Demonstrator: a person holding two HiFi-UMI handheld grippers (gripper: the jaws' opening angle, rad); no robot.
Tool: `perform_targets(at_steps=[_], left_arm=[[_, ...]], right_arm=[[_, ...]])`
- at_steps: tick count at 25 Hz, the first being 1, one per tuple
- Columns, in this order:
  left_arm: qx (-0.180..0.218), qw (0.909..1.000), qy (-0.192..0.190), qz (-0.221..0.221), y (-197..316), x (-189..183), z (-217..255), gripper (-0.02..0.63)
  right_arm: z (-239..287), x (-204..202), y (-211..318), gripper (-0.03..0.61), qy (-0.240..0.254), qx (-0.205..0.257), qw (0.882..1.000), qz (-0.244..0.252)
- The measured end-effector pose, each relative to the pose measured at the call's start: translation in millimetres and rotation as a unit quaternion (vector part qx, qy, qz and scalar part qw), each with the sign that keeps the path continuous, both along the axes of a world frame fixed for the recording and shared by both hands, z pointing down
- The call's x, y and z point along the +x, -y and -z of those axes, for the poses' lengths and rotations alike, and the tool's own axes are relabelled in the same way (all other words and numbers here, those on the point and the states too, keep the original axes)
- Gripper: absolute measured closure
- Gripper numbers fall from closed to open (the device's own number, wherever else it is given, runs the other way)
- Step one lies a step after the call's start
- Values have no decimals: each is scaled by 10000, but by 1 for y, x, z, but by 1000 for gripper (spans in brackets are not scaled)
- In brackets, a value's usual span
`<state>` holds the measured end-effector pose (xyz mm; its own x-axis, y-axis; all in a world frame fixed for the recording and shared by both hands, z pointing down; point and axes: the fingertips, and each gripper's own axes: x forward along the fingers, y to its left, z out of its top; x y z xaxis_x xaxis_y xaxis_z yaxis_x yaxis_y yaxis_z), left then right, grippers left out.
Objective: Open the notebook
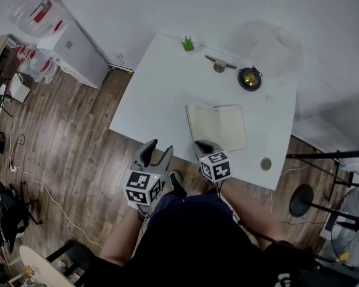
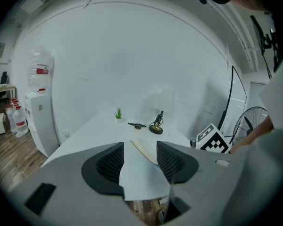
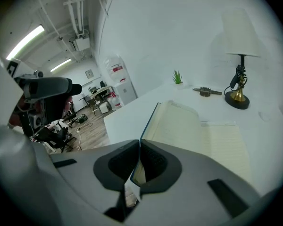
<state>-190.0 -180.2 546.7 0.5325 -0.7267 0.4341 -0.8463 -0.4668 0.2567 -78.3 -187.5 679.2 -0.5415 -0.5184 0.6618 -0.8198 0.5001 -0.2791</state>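
Nearest the head camera is your dark-clothed torso (image 1: 191,238); just beyond it, both hand-held grippers reach the near edge of the white worktop (image 1: 161,82).

Notebook (image 1: 228,127): lies open on the near half of the worktop, right of centre, directly ahead of your right hand. Its spine runs from you toward the far wall, slightly slanted. The long axis of the open spread runs across, roughly parallel to the near edge. The right half lies flat and the left half tilts up from the surface. Pages are cream.

Your right hand-held gripper (image 3: 140,145) is closed, its jaws pinching the near edge of the raised left cover. Your left hand-held gripper (image 2: 140,147) has its jaws apart with nothing between them, just short of the worktop's near edge.

Only the right gripper view shows the faint ruling on the pages and the dark blue cover edge. The head view alone gives the whole outline, plus a small round object (image 1: 265,164) by the near right corner. In the left gripper view the notebook is a thin edge-on sliver, with a potted plant (image 2: 118,113) and a lamp (image 2: 156,128) behind it.
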Motion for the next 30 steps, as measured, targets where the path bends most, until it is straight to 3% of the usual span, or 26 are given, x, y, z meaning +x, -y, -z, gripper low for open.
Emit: perform_targets(at_steps=[8, 12, 15, 22, 30], left_arm=[[-107, 9999, 1, 27, 1, -34, -9, 400], [-96, 10000, -22, 4, 4, -39, -9, 400], [-102, 9999, -81, 7, 6, -38, -10, 400], [21, 9998, -168, -93, 12, -13, -2, 402], [190, 9997, -136, -8, 13, 13, 18, 402]], right_arm=[[-34, -31, -3, 545, -302, -53, 9995, 56], [-27, -41, -6, 498, -44, -34, 10000, -4], [-11, -36, -1, 499, 142, 50, 9997, -174], [33, 8, 30, 508, 350, 464, 9958, -707], [52, 77, 44, 512, 428, 503, 9893, -1298]])
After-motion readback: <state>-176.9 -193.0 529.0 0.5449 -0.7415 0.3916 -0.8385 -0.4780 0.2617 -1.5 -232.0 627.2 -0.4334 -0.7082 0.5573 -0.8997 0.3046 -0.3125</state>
